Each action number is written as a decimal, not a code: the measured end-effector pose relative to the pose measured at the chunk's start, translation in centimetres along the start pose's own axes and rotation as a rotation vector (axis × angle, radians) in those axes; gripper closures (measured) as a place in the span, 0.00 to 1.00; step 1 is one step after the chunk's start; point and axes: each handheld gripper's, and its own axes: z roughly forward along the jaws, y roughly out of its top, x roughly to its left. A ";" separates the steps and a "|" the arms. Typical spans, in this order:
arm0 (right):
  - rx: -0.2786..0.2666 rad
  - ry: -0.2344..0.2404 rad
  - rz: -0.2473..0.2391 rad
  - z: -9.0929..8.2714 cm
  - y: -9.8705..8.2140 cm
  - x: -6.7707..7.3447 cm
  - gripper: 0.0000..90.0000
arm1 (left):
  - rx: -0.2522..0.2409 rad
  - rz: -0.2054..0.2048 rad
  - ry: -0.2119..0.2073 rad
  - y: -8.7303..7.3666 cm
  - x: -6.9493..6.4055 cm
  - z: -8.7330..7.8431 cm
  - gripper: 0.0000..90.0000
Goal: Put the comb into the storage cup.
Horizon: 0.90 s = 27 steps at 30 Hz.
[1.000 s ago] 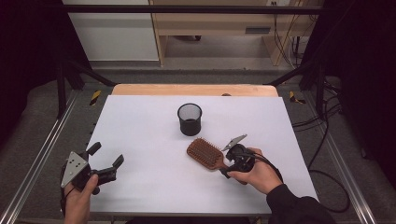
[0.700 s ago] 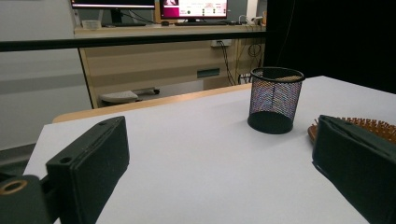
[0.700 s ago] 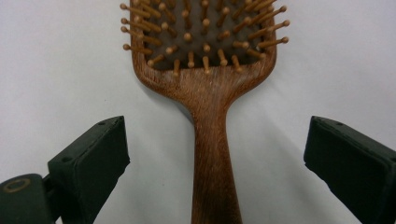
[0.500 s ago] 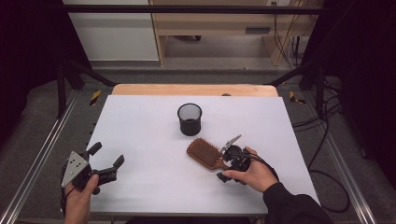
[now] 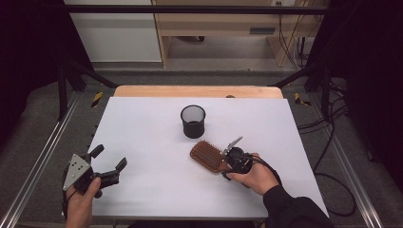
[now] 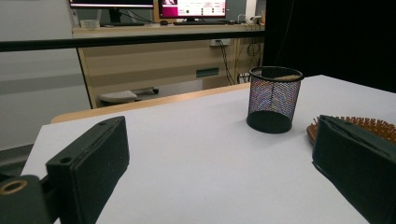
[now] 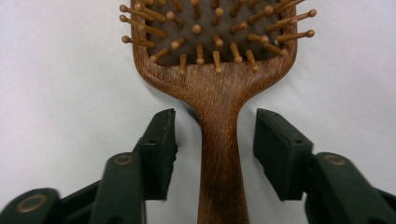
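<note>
White tabletop (image 5: 142, 123) lay lit w/ dark curtains either side & a wooden bench w/ monitors at the back, seen from where I stood. Far left, near the front edge, the left gripper (image 5: 108, 164) rested idle in the person's left hand (image 5: 81, 204), jaws spread wide w/ nothing btwn them; in the left gripper view its two black pads framed bare table, well apart from everything else. Mid-table stood a black mesh cup (image 5: 193, 121), upright, looked empty as far as I could tell. Just in front & to the right of it lay the wooden hairbrush (image 5: 207, 155), bristles up, head angled toward the cup, handle pointing back at the person's right hand (image 5: 252, 178). The right gripper (image 7: 215, 149) sat low over that handle, jaws apart, one pad each side of the neck, neither touching the wood yet. Judging by that, the step was the grab itself. To do it well I'd have said: keep the handle centred btwn the pads, since it sat a bit nearer the left pad in the right gripper view; close square on the flat sides, not on the flare by the bristles; squeeze firm b/c smooth wood could slip; lift level so the head didn't knock the cup, which was near.
</note>
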 end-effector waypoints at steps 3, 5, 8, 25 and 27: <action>0.002 -0.006 -0.003 0.0 0.0 0.0 0.62 | 0.000 0.001 0.001 0.0 0.0 0.0 0.05; 0.000 -0.006 -0.009 0.0 0.0 0.0 0.65 | -0.002 -0.002 0.002 0.0 0.0 0.0 0.05; 0.006 -0.009 -0.018 0.0 0.1 0.2 0.67 | -0.002 -0.002 0.002 0.0 0.0 0.0 0.05; 0.038 -0.017 -0.011 0.1 0.5 0.6 0.80 | 0.000 0.001 0.000 0.0 0.0 0.0 0.05; 0.041 -0.012 -0.010 0.1 0.5 0.5 0.81 | 0.000 0.002 0.000 0.0 0.0 0.0 0.05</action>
